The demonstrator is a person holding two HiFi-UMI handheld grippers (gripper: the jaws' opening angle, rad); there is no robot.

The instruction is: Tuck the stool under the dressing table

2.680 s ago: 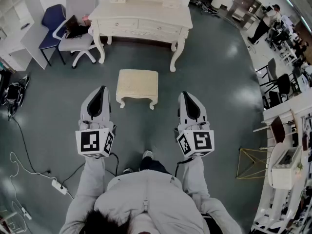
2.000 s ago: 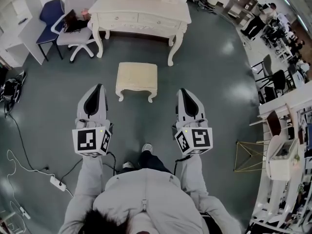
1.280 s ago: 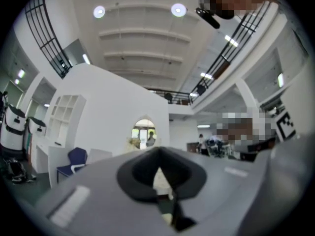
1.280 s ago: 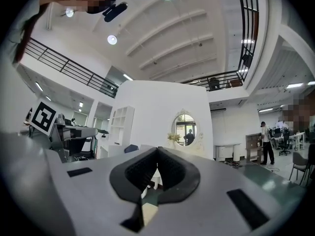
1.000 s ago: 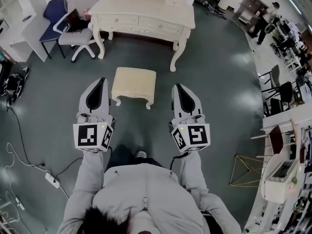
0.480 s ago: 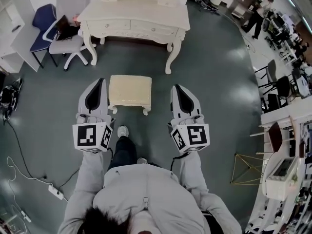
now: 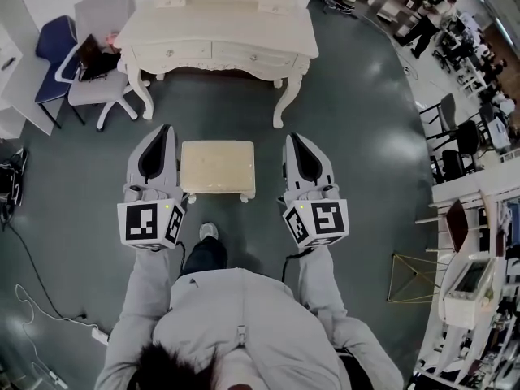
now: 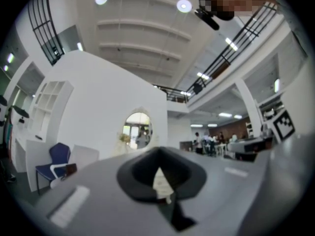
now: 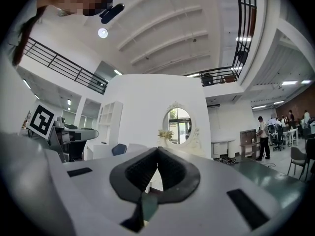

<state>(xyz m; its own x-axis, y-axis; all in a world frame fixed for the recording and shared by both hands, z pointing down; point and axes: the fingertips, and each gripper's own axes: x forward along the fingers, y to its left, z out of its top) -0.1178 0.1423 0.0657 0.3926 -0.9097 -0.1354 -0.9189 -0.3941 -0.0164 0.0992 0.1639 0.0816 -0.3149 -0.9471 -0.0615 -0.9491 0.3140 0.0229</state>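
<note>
In the head view the cream stool (image 7: 218, 167) stands on the grey floor, a short way in front of the cream dressing table (image 7: 219, 31). My left gripper (image 7: 165, 128) is at the stool's left side and my right gripper (image 7: 290, 136) at its right side. Both are shut with nothing in them. Whether either touches the stool I cannot tell. In the left gripper view the shut left gripper (image 8: 158, 151) points level at the oval mirror (image 8: 138, 129). The right gripper (image 9: 157, 150), seen in its own view, also faces the mirror (image 9: 178, 126).
A grey swivel chair (image 7: 93, 75) and a blue chair (image 7: 50, 43) stand left of the dressing table. The person's shoe (image 7: 208, 231) is just behind the stool. A gold wire frame (image 7: 406, 275), desks and standing people (image 7: 426, 24) are on the right. Cables (image 7: 49, 299) run along the floor at the left.
The person has walked forward with both grippers. The stool, earlier ahead of the grippers, now lies between them, and the dressing table is nearer. Both grippers stay shut.
</note>
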